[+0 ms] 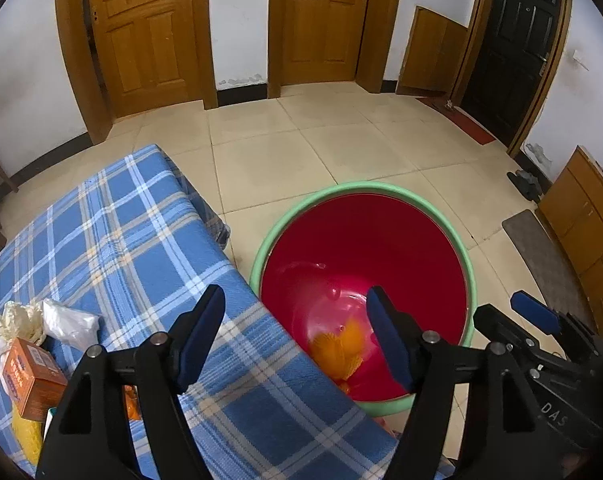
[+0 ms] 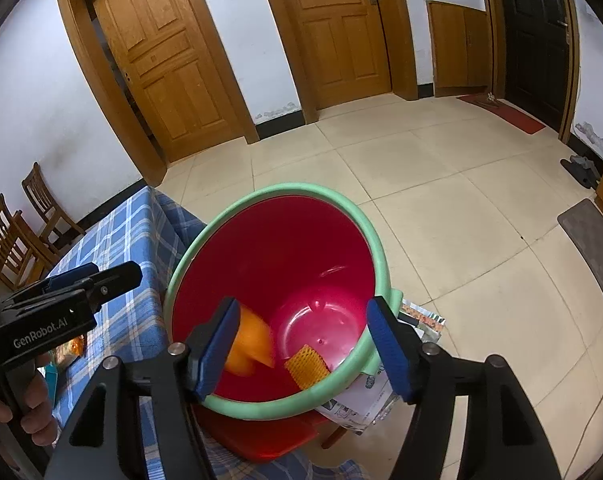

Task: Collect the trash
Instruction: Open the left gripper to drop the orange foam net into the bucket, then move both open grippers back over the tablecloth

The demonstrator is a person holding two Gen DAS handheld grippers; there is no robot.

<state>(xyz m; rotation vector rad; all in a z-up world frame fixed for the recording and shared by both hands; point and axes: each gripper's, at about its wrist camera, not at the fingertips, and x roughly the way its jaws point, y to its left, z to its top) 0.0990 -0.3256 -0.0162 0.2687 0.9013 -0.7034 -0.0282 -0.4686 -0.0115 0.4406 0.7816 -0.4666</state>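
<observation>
A red bucket with a green rim [image 1: 363, 188] [image 2: 277, 190] stands on the floor beside the table. Inside it lie an orange wrapper [image 2: 251, 340] [image 1: 339, 346] and a piece of yellow foam net [image 2: 306, 365]. My right gripper [image 2: 301, 348] is open and empty over the bucket's mouth. My left gripper [image 1: 297, 340] is open and empty above the table's edge by the bucket. On the table's left lie an orange box [image 1: 31, 376], a white bag [image 1: 69, 322], crumpled paper [image 1: 15, 320] and yellow net [image 1: 27, 434].
The table has a blue plaid cloth [image 1: 141, 248]. Printed packets [image 2: 381, 392] lie on the floor under the bucket's right side. Wooden chairs [image 2: 17, 236] stand at the far left. Doors [image 1: 141, 32], a cabinet [image 1: 581, 216] and a grey mat [image 1: 541, 252] border the tiled floor.
</observation>
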